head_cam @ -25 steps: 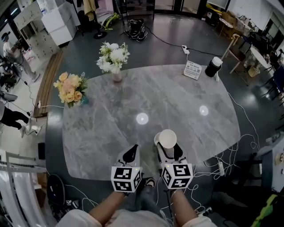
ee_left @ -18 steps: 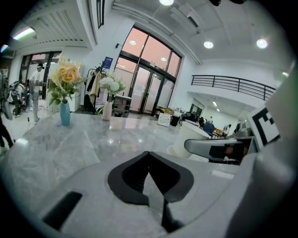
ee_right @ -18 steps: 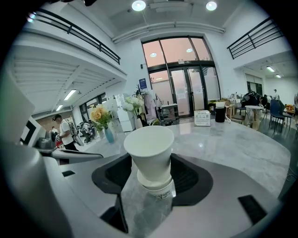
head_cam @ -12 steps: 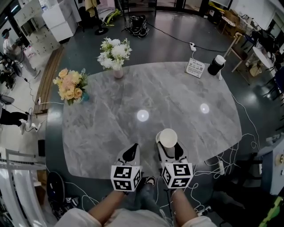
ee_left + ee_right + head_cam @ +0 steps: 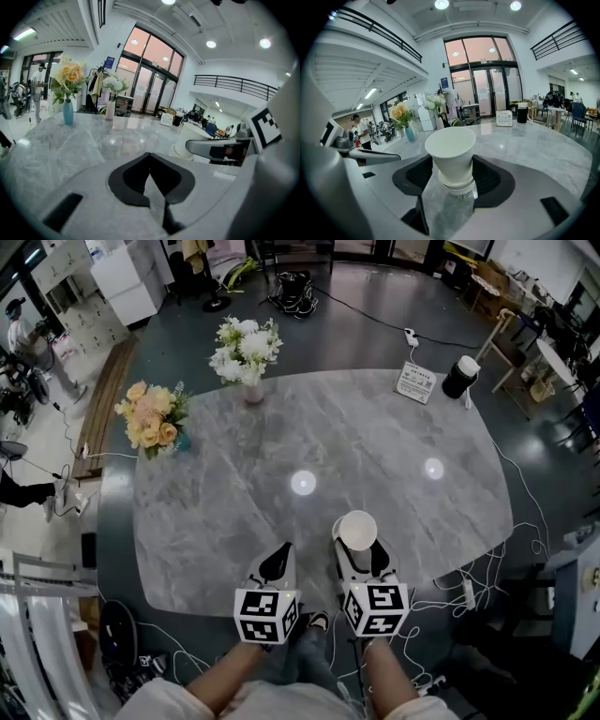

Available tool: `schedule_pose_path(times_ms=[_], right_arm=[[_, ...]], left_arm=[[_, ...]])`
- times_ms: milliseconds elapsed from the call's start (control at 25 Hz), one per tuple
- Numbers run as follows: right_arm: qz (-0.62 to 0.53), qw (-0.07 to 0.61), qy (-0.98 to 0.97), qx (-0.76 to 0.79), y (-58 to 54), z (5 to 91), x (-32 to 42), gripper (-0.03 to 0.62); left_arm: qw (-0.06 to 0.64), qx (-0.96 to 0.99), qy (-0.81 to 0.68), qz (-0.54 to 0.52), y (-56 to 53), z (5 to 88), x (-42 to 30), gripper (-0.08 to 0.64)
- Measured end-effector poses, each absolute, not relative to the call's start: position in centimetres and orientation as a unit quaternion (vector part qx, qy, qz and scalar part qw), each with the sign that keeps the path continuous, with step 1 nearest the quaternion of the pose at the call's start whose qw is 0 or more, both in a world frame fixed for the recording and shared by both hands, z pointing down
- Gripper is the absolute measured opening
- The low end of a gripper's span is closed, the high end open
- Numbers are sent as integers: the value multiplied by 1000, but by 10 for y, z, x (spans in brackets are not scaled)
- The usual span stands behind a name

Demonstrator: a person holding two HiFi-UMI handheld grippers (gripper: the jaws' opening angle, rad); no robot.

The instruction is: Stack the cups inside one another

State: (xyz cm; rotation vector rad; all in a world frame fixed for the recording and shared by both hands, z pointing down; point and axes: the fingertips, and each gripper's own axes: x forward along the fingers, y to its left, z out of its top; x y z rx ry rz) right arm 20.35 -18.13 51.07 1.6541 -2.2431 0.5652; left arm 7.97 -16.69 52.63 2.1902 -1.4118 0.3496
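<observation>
A stack of white paper cups (image 5: 357, 532) nested in one another stands near the front edge of the grey marble table (image 5: 375, 442). My right gripper (image 5: 358, 555) is shut on it, with a black pad against each side. In the right gripper view the top cup (image 5: 451, 152) fills the gap between the jaws, and the rim of a lower cup shows beneath it. My left gripper (image 5: 276, 562) hangs just left of the stack, shut and empty, its tips meeting (image 5: 149, 155). From the left gripper view the cups (image 5: 191, 141) appear at the right, behind the right gripper's finger (image 5: 212, 149).
A blue vase of peach flowers (image 5: 150, 423) stands at the table's left, a vase of white flowers (image 5: 246, 351) at the back. A sign card (image 5: 415, 382) and a black canister (image 5: 458, 377) sit at the far right corner. Cables (image 5: 473, 592) lie on the floor.
Both grippers and the cup stack have kept still. Only the head view has drifted slightly.
</observation>
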Motion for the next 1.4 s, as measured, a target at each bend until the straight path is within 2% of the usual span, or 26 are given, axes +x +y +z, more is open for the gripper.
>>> schedule_pose_path(times_ms=[320, 520, 1160, 1400], right_arm=[[191, 156, -770, 588, -181, 516, 206, 238], [201, 165, -762, 594, -177, 520, 208, 295], [193, 147, -755, 609, -167, 506, 212, 290], [184, 120, -753, 620, -160, 490, 215, 288]], left_arm=[[253, 804, -521, 130, -164, 528, 75, -5], [255, 806, -519, 130, -163, 528, 76, -5], [250, 810, -516, 125, -155, 522, 75, -5], [246, 814, -513, 119, -148, 514, 74, -5]])
